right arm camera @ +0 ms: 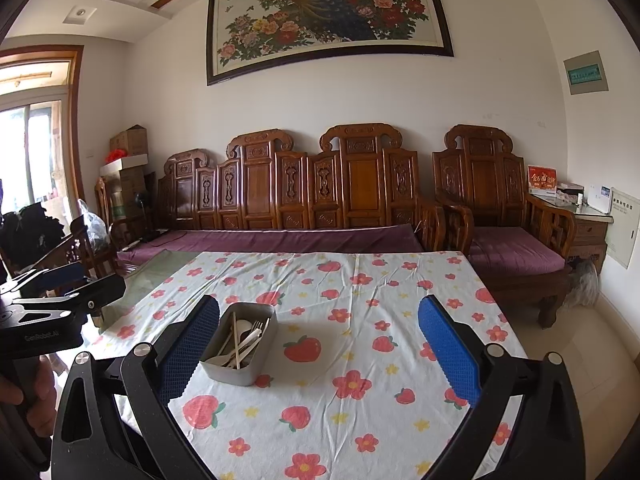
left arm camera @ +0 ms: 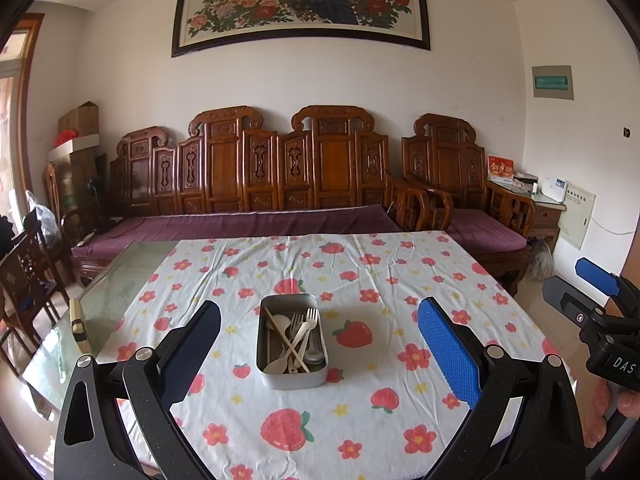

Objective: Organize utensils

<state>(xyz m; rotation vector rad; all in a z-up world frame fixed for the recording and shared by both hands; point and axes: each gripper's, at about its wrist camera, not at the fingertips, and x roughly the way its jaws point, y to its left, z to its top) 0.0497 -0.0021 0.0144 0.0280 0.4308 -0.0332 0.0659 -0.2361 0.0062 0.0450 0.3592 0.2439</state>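
1. A rounded-corner rectangular metal tin (left arm camera: 292, 342) with a matte grey wall sits on the middle of the table, on a wrinkled white tablecloth (left arm camera: 360, 272) printed with red flowers and strawberries.
2. Inside the tin lie pale plastic forks (left arm camera: 308, 322), spoons (left arm camera: 280, 324) and thin wooden chopsticks (left arm camera: 286, 338), crossed over one another in a loose heap.
3. The left gripper (left arm camera: 320, 354) is released, its jaws spread wide apart above the cloth; its pads are blue with a fine dimpled texture.
4. The right gripper (right arm camera: 320, 354) is likewise spread wide and empty, the tin (right arm camera: 240, 342) just beside its left pad.
5. Behind the table stands a carved wooden sofa (left arm camera: 260, 168) with purple cushions.
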